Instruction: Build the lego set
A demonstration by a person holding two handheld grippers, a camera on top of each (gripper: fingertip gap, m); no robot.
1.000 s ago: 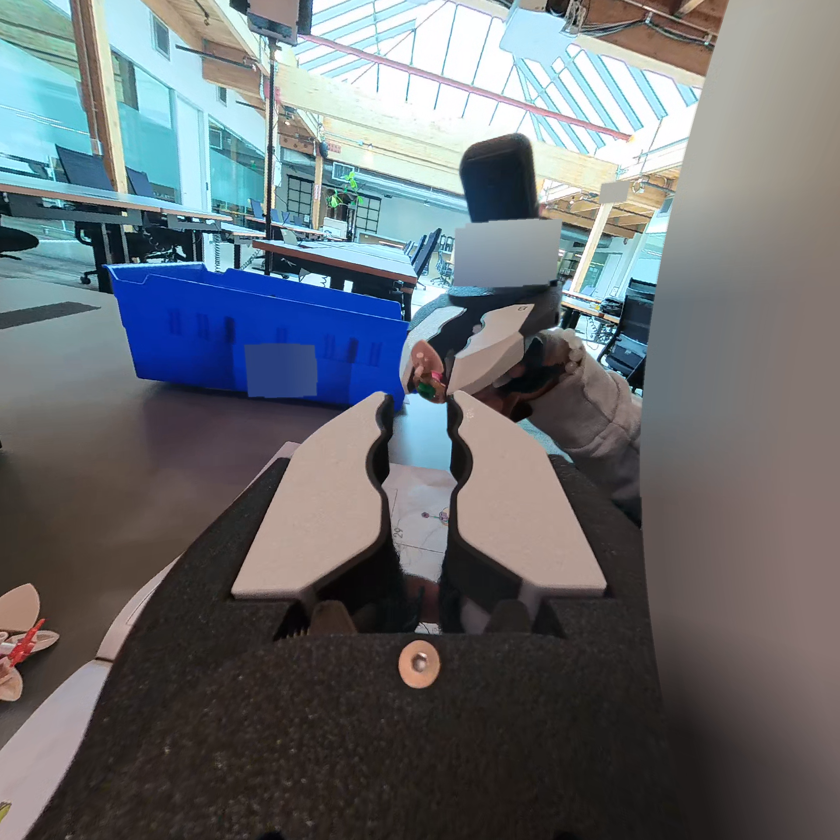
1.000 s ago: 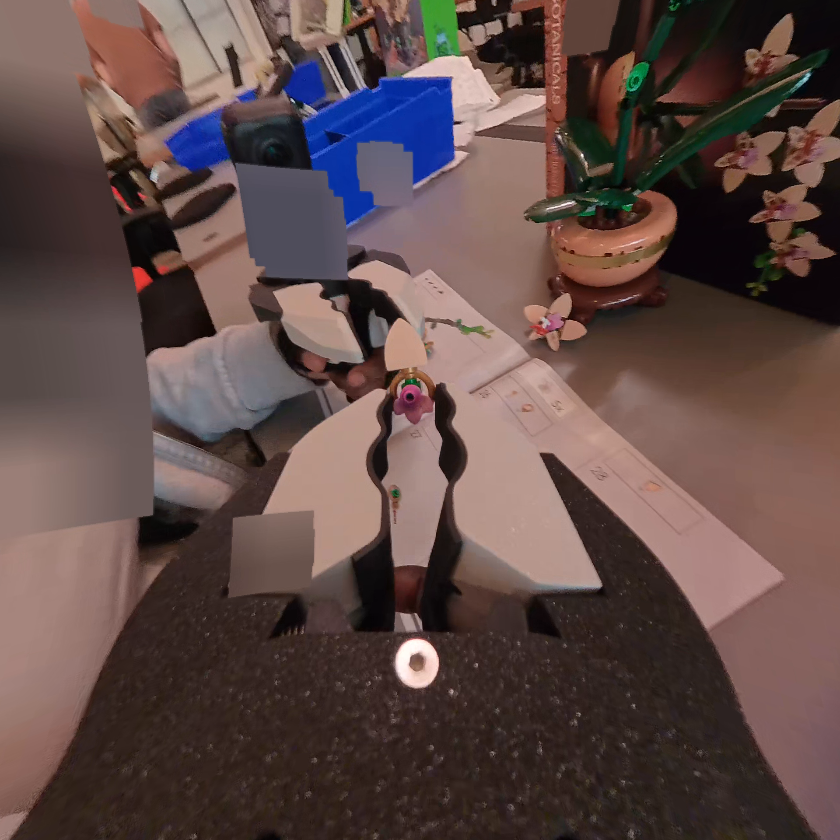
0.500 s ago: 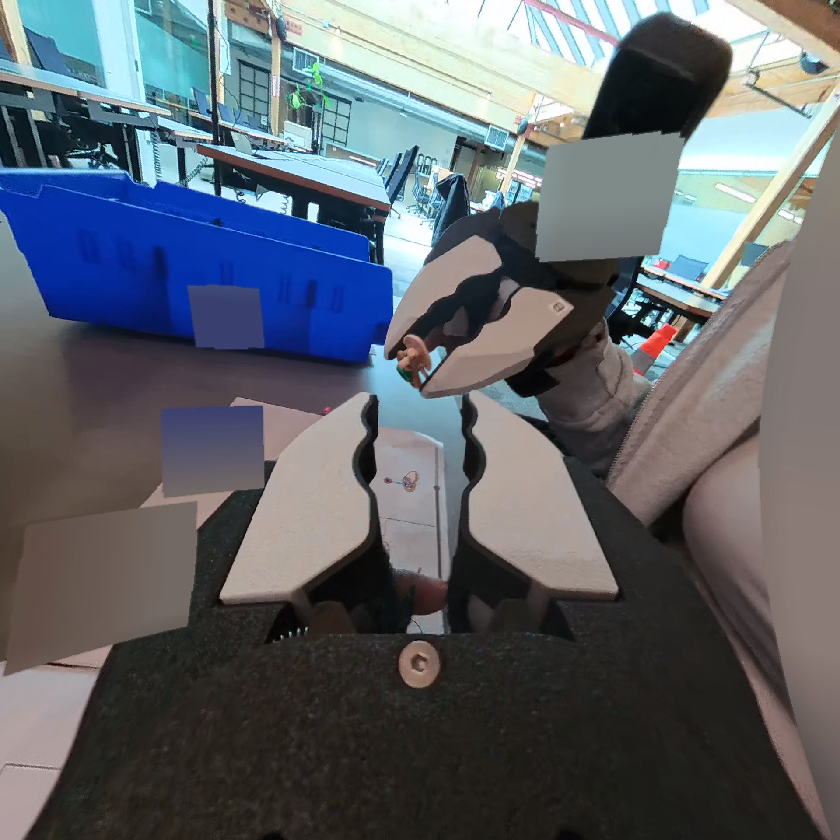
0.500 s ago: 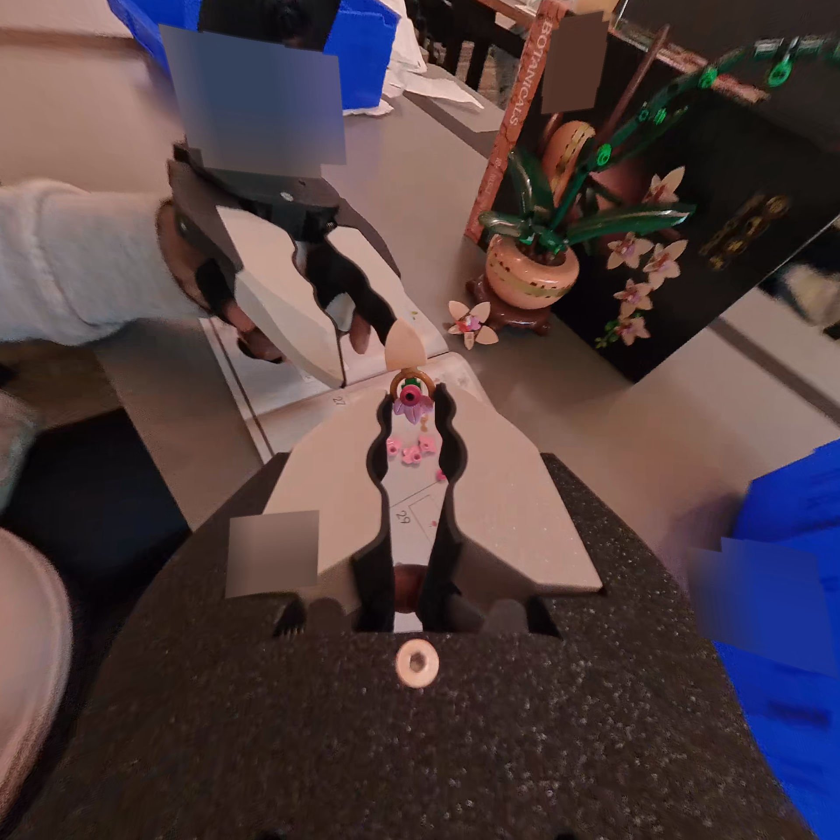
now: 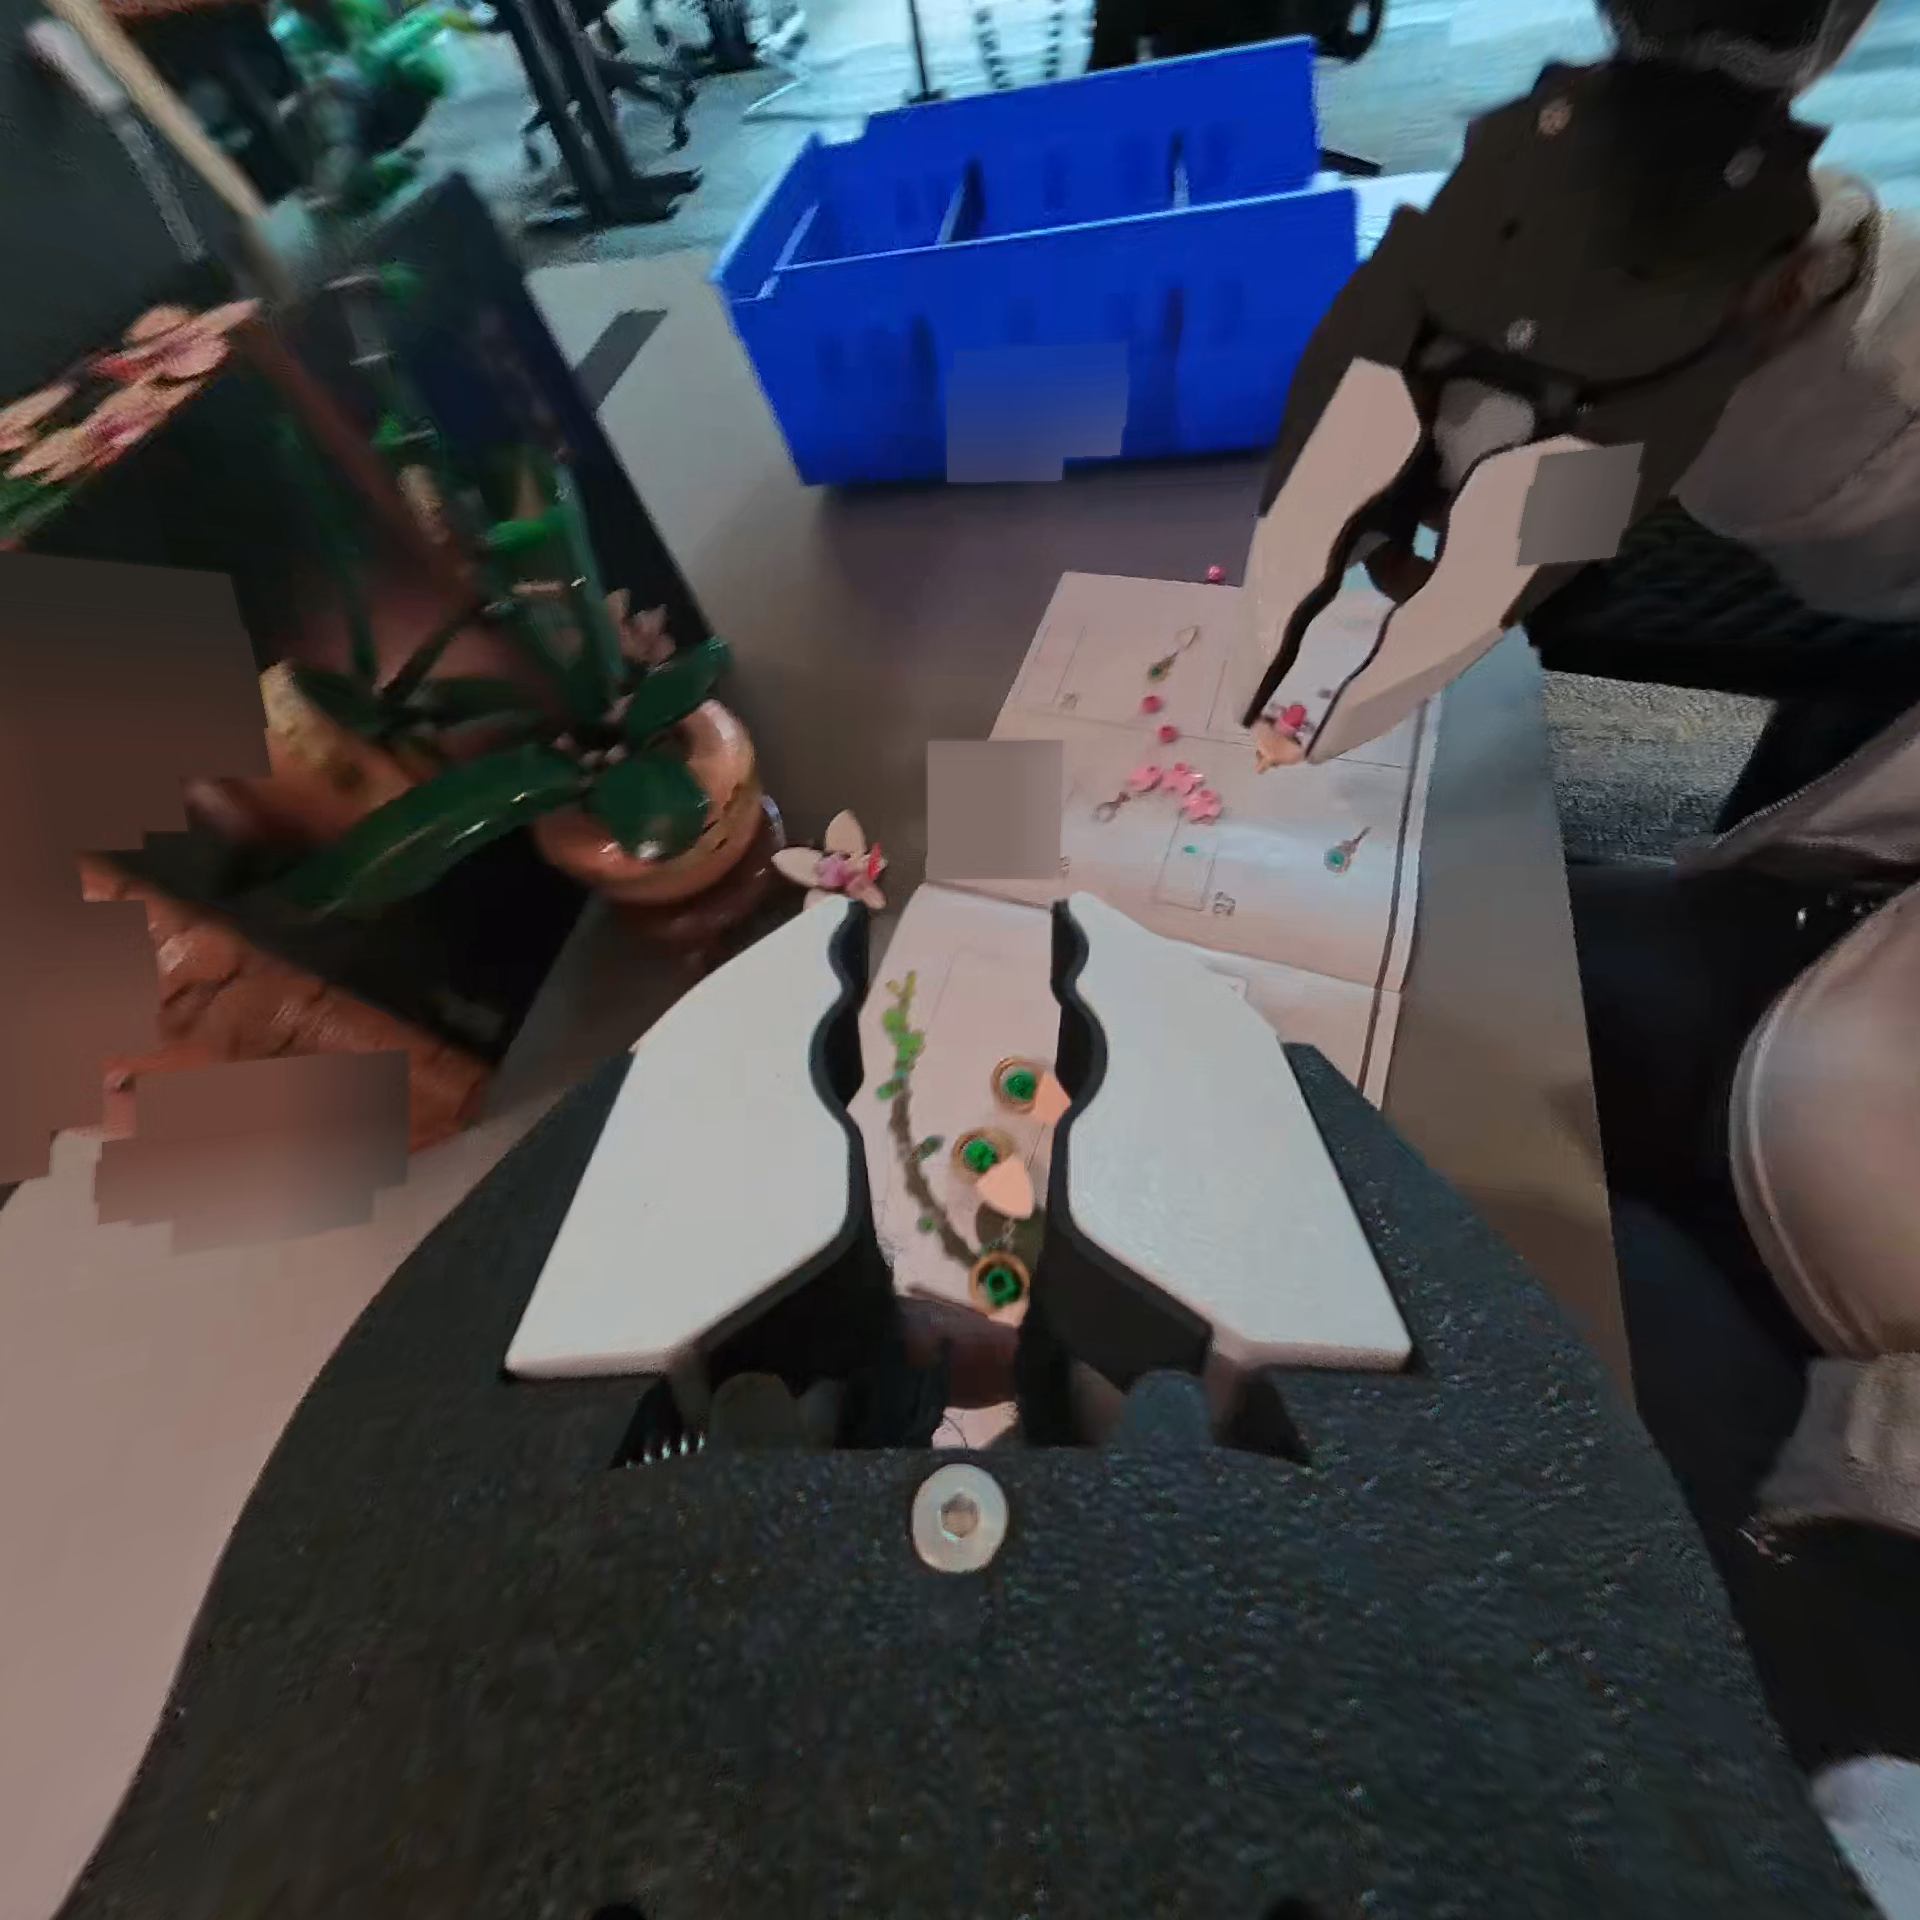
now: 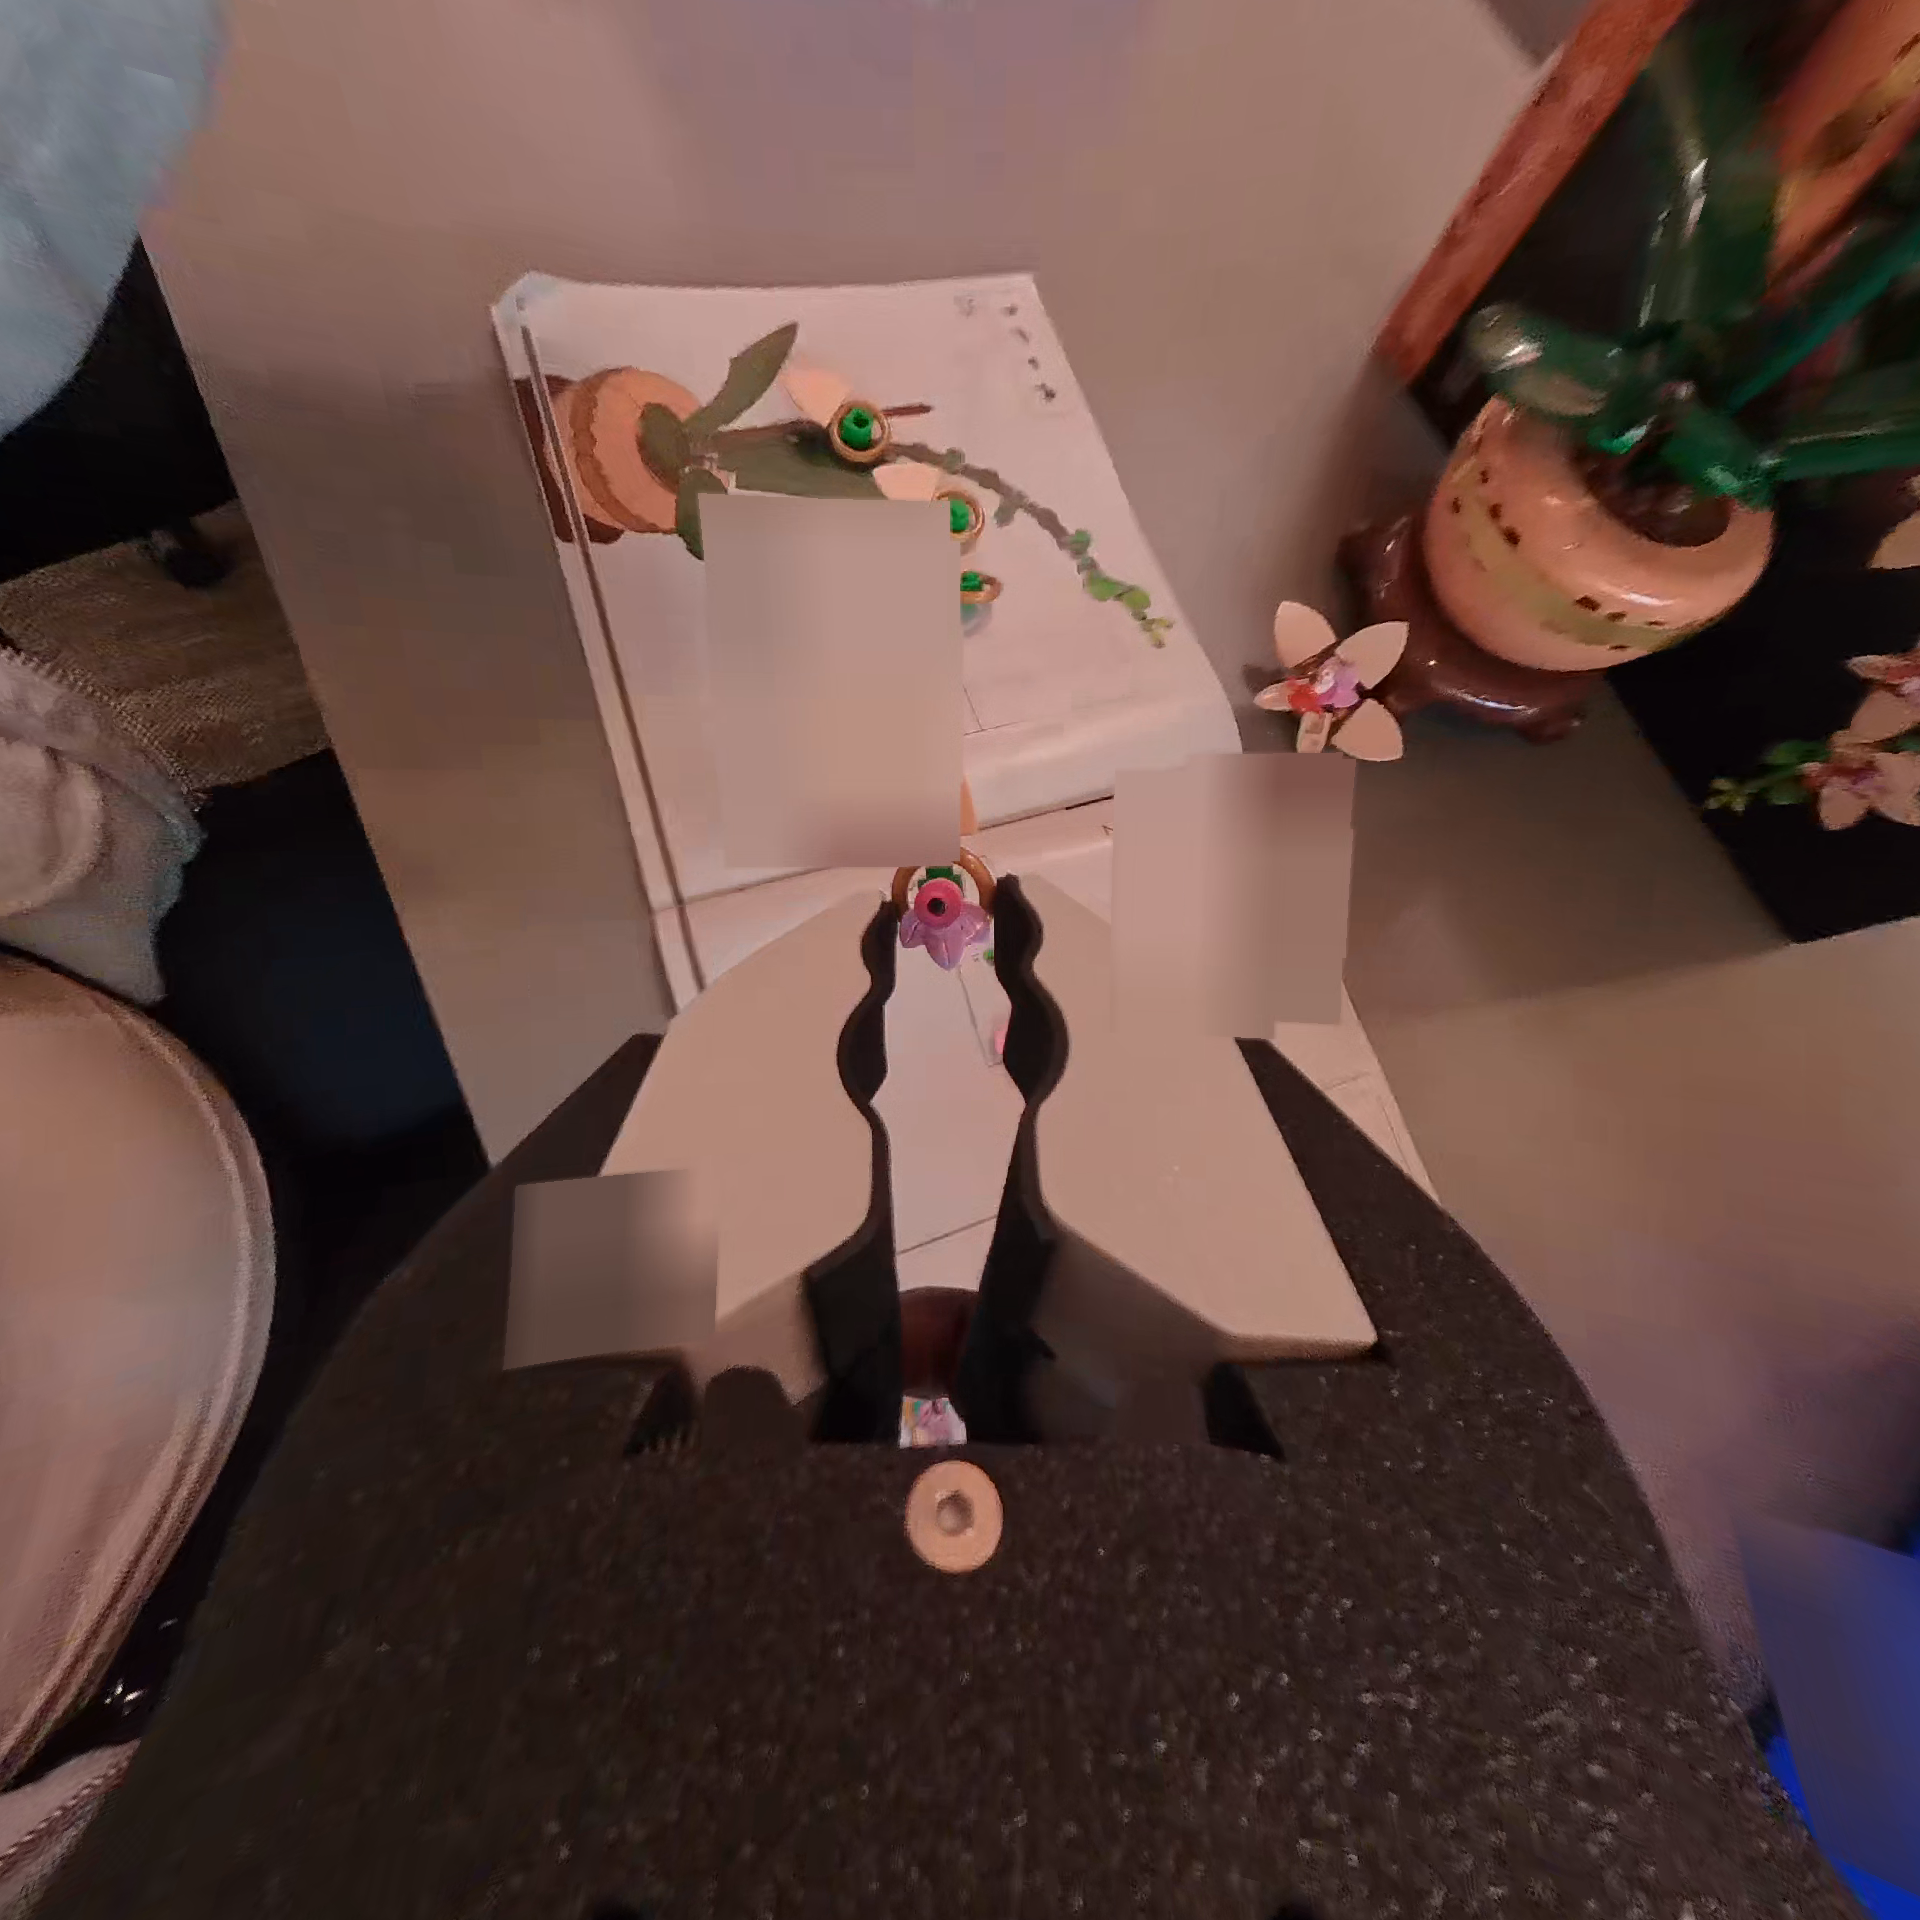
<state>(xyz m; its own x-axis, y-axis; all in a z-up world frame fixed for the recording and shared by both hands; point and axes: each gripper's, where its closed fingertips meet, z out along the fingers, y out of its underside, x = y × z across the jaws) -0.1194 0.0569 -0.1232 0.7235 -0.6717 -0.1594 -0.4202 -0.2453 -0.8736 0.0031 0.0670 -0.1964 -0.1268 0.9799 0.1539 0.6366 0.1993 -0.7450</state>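
My right gripper (image 6: 943, 909) is shut on a small flower piece (image 6: 940, 920) with purple petals, a pink centre and a gold ring; both pads press on it. It hangs just above an open instruction booklet (image 6: 1049, 644). In the left wrist view, this gripper (image 5: 1288, 732) holds the piece low over the booklet's far page (image 5: 1299, 883), near loose pink pieces (image 5: 1174, 784). My left gripper (image 5: 956, 914) is open and empty above the booklet's near page. Several small gold-ringed green pieces with cream petals (image 5: 982, 1153) lie on the page below its fingers.
A brick-built potted orchid (image 5: 665, 821) stands left of the booklet, with a loose cream and pink flower (image 5: 836, 862) at its foot; both also show in the right wrist view (image 6: 1590, 551) (image 6: 1330, 681). A blue bin (image 5: 1039, 312) stands behind. A person's sleeve (image 5: 1829, 447) is at right. One gripper's finger ends stand about 15 cm off the other's.
My left gripper opened wider and tipped down from facing the room to above the booklet. My right gripper came down over the booklet, still shut on the flower piece.
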